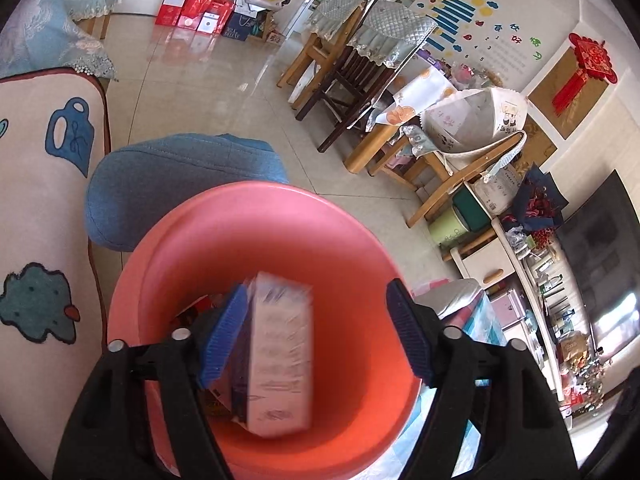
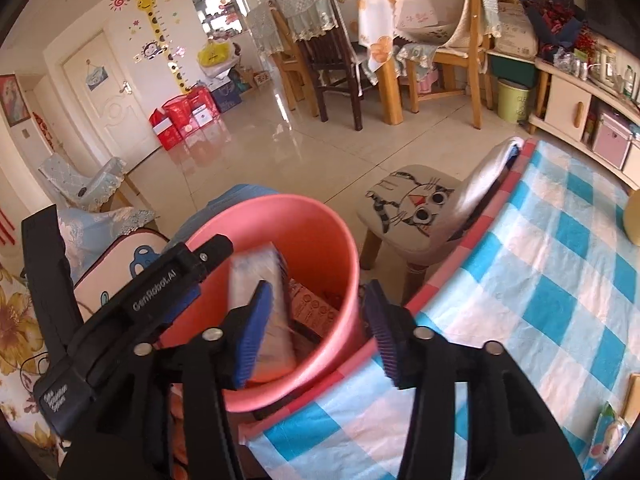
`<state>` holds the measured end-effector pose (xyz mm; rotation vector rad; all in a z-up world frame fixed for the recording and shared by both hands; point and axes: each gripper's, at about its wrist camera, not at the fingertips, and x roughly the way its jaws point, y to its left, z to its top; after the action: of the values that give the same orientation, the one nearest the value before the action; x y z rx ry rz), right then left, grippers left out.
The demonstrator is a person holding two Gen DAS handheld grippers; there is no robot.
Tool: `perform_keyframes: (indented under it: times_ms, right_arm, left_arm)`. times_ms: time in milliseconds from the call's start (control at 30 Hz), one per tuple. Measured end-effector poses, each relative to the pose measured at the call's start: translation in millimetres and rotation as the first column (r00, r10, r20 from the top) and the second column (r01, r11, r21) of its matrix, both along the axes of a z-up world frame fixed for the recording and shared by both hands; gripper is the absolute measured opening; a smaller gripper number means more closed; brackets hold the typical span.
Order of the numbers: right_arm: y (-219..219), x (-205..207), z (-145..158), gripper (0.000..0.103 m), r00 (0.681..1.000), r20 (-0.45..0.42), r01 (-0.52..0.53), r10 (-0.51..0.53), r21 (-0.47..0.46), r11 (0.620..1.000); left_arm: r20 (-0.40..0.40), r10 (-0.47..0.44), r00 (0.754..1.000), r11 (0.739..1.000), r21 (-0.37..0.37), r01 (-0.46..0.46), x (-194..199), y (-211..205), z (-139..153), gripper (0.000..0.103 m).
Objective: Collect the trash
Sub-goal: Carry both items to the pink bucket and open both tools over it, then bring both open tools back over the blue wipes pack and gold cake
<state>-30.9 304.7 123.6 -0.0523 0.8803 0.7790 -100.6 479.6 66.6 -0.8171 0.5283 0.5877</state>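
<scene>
Hovering over the pink bucket (image 1: 248,240), the left gripper (image 1: 316,332) is holding its two blue-padded fingers (image 1: 226,336) wide apart, and nothing is being pressed between them. A pale carton (image 1: 280,356) is showing blurred inside the bucket, close against the left pad, though whether it is touching that pad cannot be told; the opposite pad is standing clear of it. The carton's long axis is running from the bucket's bottom up toward its far rim, and it is standing tilted rather than lying flat. The right gripper (image 2: 316,328) is also standing partly open with nothing gripped: one of its fingers (image 2: 252,336) is reaching over the bucket's near rim, while the other is hanging just outside the bucket's wall, above the edge of the checked tablecloth (image 2: 540,300). Two grippers are therefore working at one bucket. In the right wrist view the same carton (image 2: 256,280) is leaning inside the bucket (image 2: 320,232), and beside it a second, brownish printed box (image 2: 316,308) is lying lower down against the wall nearer the tablecloth; a reddish scrap is peeking out beyond the carton in the left wrist view, too hidden to name. Beyond the bucket a blue cushion (image 1: 180,184) is sitting against its far side, and one small stool with a cat face (image 2: 416,208) is standing just beside it, between the bucket and the table.
</scene>
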Motion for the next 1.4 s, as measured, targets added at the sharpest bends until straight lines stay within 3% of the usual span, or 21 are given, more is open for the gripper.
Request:
perform_keyframes:
  times_ms: [133,267,400,667,1000,1100,1300,1400]
  right_arm:
    - [-37.2,-8.3,7.3,0.079,0.997,0.046,0.065,-0.063,-0.039,0.997]
    - [-75.9,-15.9,7.6,0.086,0.99,0.067,0.128,-0.122,-0.088,0.988]
    - [-114.3,-20.5,10.7,0.087,0.983,0.073,0.179,-0.171,-0.112,0.978]
    - [-173.6,-39.8,28.0,0.087,0.964,0.132,0.246,-0.232,-0.103,0.964]
    - [-236.0,-50.5,29.4,0.089,0.935,0.173,0.328,-0.31,-0.081,0.941]
    - [-255.0,-49.2,27.8,0.089,0.922,0.183,0.36,-0.342,-0.076,0.93]
    - [-295.6,-43.8,25.8,0.09,0.895,0.167,0.43,-0.414,-0.074,0.9]
    - [-315.2,-40.4,26.2,0.091,0.879,0.167,0.465,-0.447,-0.086,0.881]
  left_arm:
    - [0.027,-0.01,1.0,0.998,0.065,0.008,2.1,-12.1,4.4,0.08]
    - [0.075,-0.101,0.992,0.984,0.153,0.089,9.1,-32.7,10.0,0.087]
    - [0.094,-0.19,0.977,0.955,0.248,0.162,16.3,-55.7,18.1,0.091]
    - [0.092,-0.34,0.936,0.895,0.338,0.291,28.7,-98.5,29.2,0.092]
    - [-0.016,-0.442,0.897,0.831,0.368,0.417,42.9,-140.2,29.2,0.092]
    - [-0.055,-0.476,0.878,0.815,0.347,0.464,48.1,-151.0,27.2,0.092]
    - [-0.114,-0.526,0.843,0.76,0.382,0.526,49.3,-179.8,24.8,0.092]
    - [-0.141,-0.575,0.806,0.716,0.392,0.578,50.4,-199.3,24.5,0.092]
